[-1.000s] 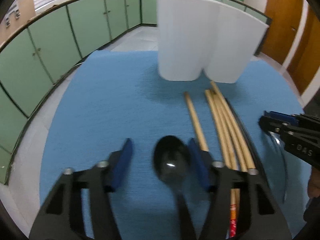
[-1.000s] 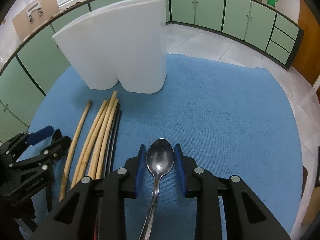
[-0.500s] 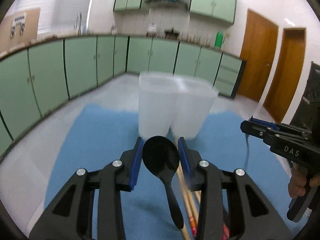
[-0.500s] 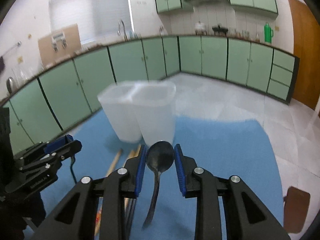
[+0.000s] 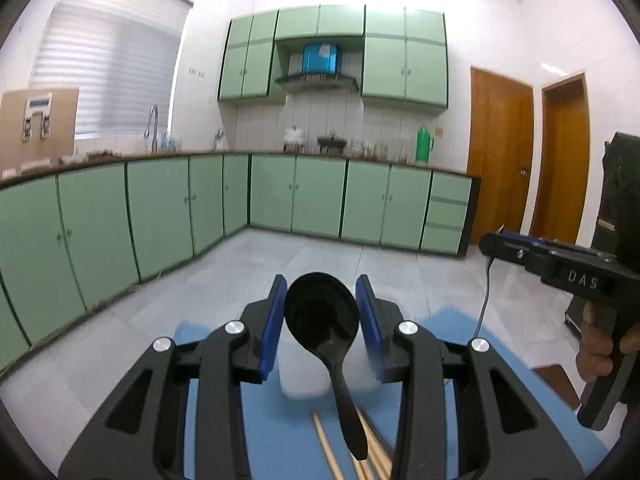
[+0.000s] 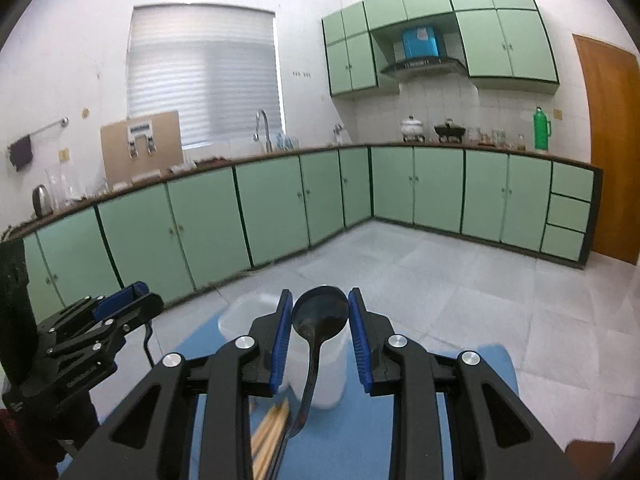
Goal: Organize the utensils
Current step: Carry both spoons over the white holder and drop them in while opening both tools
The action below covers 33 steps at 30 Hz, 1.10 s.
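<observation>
My left gripper point(image 5: 321, 300) is shut on the bowl of a black spoon point(image 5: 320, 316), whose handle hangs down toward me. My right gripper point(image 6: 316, 308) is shut on the bowl of a metal spoon point(image 6: 320, 314), handle also hanging down. Both are held high over the blue mat point(image 5: 500, 380), pointing nearly level. The white two-compartment holder point(image 6: 246, 314) stands on the mat below and beyond the fingers, mostly hidden by them in the left wrist view. Wooden chopsticks point(image 6: 268, 428) lie on the mat below the grippers. The left gripper point(image 6: 92, 332) shows at the right wrist view's left edge.
A hand point(image 5: 600, 360) holds the right gripper's handle at the right of the left wrist view. Beyond the mat point(image 6: 360, 432) lie a pale tiled floor point(image 6: 460, 280) and green base cabinets point(image 6: 200, 232). A brown object point(image 5: 552, 376) sits off the mat's right edge.
Both grippers have risen and tipped up from the mat, each carrying its spoon. The left jaws, wide around the black spoon a second ago, have closed on its bowl.
</observation>
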Available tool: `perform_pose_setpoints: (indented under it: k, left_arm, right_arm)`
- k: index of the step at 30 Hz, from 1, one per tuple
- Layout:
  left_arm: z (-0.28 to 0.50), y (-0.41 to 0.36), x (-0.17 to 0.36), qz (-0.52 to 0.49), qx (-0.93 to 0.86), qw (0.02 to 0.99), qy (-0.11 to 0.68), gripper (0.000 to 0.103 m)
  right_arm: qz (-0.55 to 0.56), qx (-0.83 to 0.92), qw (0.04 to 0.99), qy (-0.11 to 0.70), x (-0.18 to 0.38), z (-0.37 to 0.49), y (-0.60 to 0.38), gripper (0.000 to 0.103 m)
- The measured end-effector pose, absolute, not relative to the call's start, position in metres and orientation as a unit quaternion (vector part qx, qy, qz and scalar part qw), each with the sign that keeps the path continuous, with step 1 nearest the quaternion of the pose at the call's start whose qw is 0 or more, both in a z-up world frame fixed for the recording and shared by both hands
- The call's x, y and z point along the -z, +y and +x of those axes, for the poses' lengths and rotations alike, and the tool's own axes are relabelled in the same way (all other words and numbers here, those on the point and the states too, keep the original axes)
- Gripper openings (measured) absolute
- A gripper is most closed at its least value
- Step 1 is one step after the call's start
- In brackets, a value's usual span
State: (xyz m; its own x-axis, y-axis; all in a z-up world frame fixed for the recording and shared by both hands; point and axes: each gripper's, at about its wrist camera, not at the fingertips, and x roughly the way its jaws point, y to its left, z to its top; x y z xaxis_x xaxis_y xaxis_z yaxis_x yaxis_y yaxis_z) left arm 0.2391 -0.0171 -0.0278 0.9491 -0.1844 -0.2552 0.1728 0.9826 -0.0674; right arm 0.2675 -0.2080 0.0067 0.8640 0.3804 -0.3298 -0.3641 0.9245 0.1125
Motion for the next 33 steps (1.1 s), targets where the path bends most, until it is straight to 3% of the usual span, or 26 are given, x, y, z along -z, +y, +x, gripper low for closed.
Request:
perform_pose_setpoints:
  k: [10,18,23,28,33]
  left_arm:
    - [0.315,-0.035,-0.009,-0.018,0.077,0.994,0.08,0.034]
    - [0.375,-0.034,0.03,-0.035,0.073,0.987,0.142,0.035]
    - [0.378,-0.025,0.044,-0.03,0.061,0.984,0.167,0.05]
    - [0.35,-0.016,0.045,-0.03,0.052,0.982,0.18,0.054]
    - [0.3,-0.009,0.054,-0.031,0.043,0.974,0.219,0.064]
  right_arm:
    - [0.039,-0.169,0.973,0.155,-0.027,0.342,-0.202,0.028]
    - [0.022,-0.157,0.967,0.198,0.013,0.38,-0.185,0.028]
    - [0.009,-0.16,0.963,0.216,0.026,0.379,-0.184,0.029]
    - [0.019,-0.149,0.964,0.218,0.026,0.355,-0.197,0.041]
    - [0.032,-0.136,0.962,0.236,0.039,0.308,-0.218,0.063]
